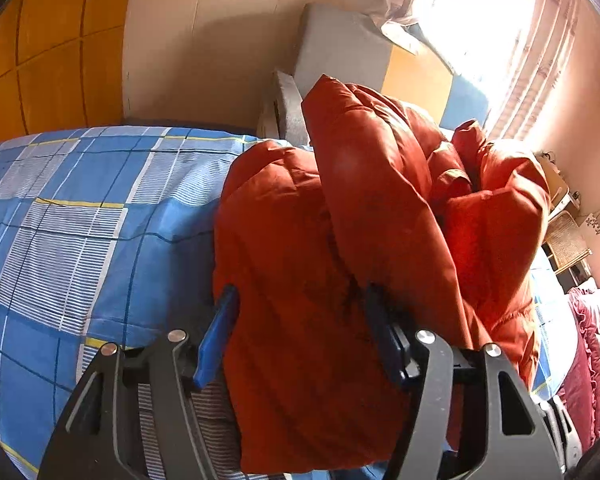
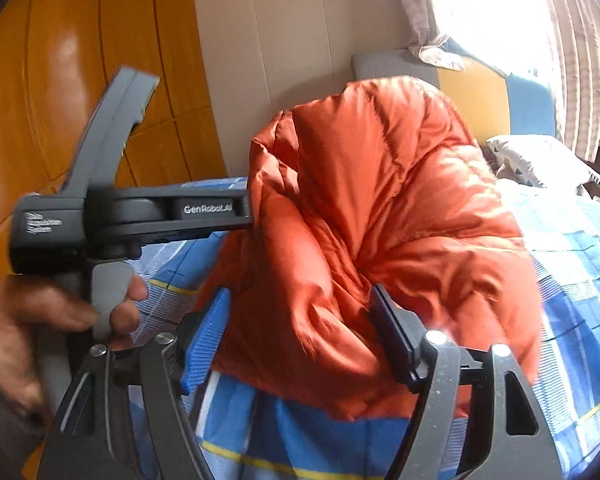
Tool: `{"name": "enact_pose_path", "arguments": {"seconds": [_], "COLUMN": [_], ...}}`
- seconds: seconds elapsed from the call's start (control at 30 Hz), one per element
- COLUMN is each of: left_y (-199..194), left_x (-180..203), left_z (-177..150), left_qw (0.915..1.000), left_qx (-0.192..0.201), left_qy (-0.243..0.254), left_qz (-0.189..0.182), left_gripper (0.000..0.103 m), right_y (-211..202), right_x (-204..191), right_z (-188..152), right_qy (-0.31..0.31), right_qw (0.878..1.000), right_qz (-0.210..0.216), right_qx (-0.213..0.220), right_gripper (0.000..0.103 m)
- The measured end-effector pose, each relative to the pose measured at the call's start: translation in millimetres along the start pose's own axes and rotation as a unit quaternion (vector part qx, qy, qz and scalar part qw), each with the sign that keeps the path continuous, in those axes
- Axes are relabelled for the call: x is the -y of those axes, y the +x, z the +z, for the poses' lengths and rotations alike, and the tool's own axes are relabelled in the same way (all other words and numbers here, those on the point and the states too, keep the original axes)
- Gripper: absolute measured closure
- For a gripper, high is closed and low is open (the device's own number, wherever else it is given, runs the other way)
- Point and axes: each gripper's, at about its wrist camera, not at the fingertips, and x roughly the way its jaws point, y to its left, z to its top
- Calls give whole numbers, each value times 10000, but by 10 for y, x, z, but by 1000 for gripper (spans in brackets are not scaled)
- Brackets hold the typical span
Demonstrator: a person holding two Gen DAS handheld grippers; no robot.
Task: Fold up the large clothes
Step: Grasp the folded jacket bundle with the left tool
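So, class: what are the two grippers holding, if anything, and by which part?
Both jaws stand wide open around the orange puffer jacket. The left gripper and right gripper straddle bunched fabric, neither visibly clamped; which part cannot be told.

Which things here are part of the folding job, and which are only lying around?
For the job:
orange puffer jacket
left gripper
right gripper
bed with blue checked sheet

Just lying about:
white patterned pillow
red ruffled fabric
wicker chair
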Motion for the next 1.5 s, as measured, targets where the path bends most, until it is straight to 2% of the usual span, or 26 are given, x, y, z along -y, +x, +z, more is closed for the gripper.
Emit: {"name": "enact_pose_path", "arguments": {"seconds": [0.13, 0.23, 0.37, 0.43, 0.5, 0.63, 0.7, 0.77, 0.83, 0.87, 0.9, 0.97, 1.1, 1.13, 1.2, 1.37, 1.5], "left_y": [-106, -203, -288, -365, -366, -208, -101, 9, 58, 85, 111, 129, 159, 171, 188, 171, 154], "left_x": [-7, -20, 15, 57, 98, 225, 257, 289, 328, 346, 361, 356, 302, 273, 225, 179, 150], "left_z": [4, 31, 56, 57, 61, 100, 126, 155, 163, 171, 184, 200, 197, 192, 178, 132, 131], "left_qw": [9992, 9975, 9949, 9928, 9916, 9918, 9916, 9912, 9910, 9916, 9917, 9928, 9930, 9931, 9933, 9933, 9930], "left_qx": [176, 328, 453, 586, 552, 334, 204, 87, 55, 32, 16, 25, 54, 56, 62, 66, 63], "left_qy": [-130, -235, -170, -60, 64, 351, 363, 333, 361, 392, 412, 388, 316, 278, 262, 219, 207], "left_qz": [-325, -581, -882, -1042, -1164, -1181, -1222, -1279, -1290, -1232, -1216, -1135, -1137, -1134, -1120, -1136, -1160], "left_gripper": [38, 32, 23, 21, 17, 17, 21, 31, 46, 65, 75, 85, 91, 91, 92, 93, 94], "right_y": [64, 183, 279, 299, 295, 302, 298, 300, 276, 261, 235, 136, -73, -128, -263, -314, -52], "right_x": [52, 25, -72, -84, -100, -105, -122, -101, -113, -126, -137, -146, -56, -10, 167, 760, 1169], "right_z": [-60, -85, -130, -140, -144, -148, -141, -153, -173, -173, -168, -143, -81, -61, 9, 231, 416], "right_qy": [-131, -186, -316, -307, -325, -374, -397, -432, -466, -480, -471, -452, -297, -233, 67, 971, 1496], "right_qw": [9995, 9988, 9980, 9977, 9976, 9974, 9974, 9972, 9971, 9971, 9971, 9969, 9961, 9962, 9966, 9950, 9882], "right_qz": [170, 253, 280, 332, 338, 354, 361, 365, 353, 355, 362, 446, 682, 688, 710, 145, -200], "right_qx": [-226, -383, -471, -504, -503, -496, -488, -483, -480, -474, -474, -460, -480, -471, -416, -169, -263], "right_gripper": [29, 29, 26, 26, 26, 25, 25, 25, 25, 25, 25, 25, 24, 21, 19, 20, 40]}}
